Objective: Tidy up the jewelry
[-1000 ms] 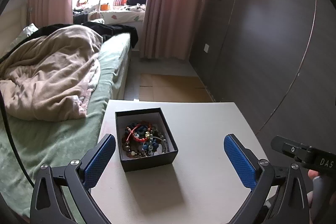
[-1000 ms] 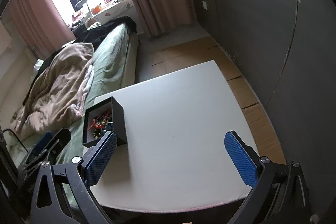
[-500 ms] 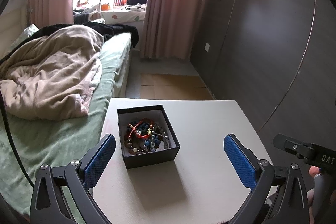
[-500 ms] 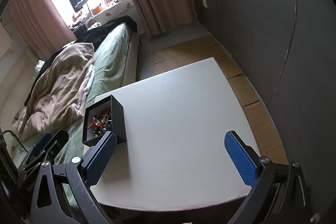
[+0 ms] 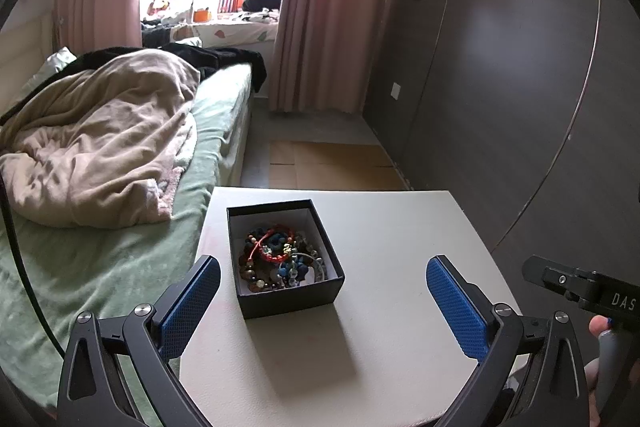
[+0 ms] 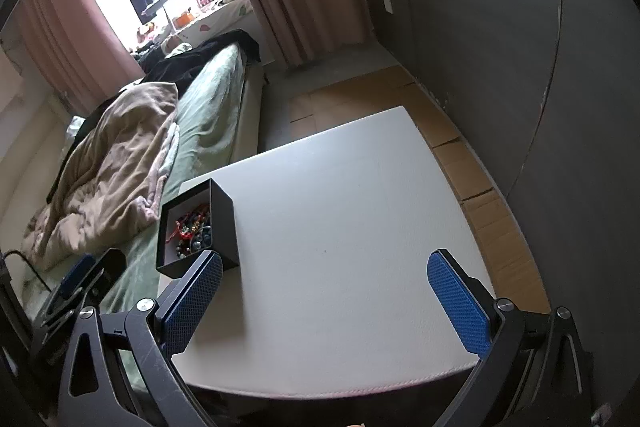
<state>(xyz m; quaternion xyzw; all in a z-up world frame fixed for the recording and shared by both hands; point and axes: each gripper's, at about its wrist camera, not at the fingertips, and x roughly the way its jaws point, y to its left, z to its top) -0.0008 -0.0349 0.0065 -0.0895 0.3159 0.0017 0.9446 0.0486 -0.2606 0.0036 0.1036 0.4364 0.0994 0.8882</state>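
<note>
A small black box [image 5: 291, 295] stands on the white table [image 5: 400, 239], near its left edge. It holds a tangle of bead bracelets [image 5: 276, 254], red, blue and brown. My left gripper [image 5: 322, 273] is open and empty, above the table just behind the box. The box also shows in the right wrist view [image 6: 224, 223], at the left of the table [image 6: 352, 227]. My right gripper [image 6: 325, 273] is open and empty over the table's near edge, right of the box.
A bed [image 5: 120, 227] with a green sheet and a beige blanket [image 5: 96, 147] adjoins the table's left side. A dark panelled wall [image 5: 500, 87] runs along the right. Cardboard sheets [image 5: 328, 167] lie on the floor beyond the table.
My left gripper has shifted slightly, so the box sits nearer the middle of its view. My right gripper has hardly moved. Both stay open.
</note>
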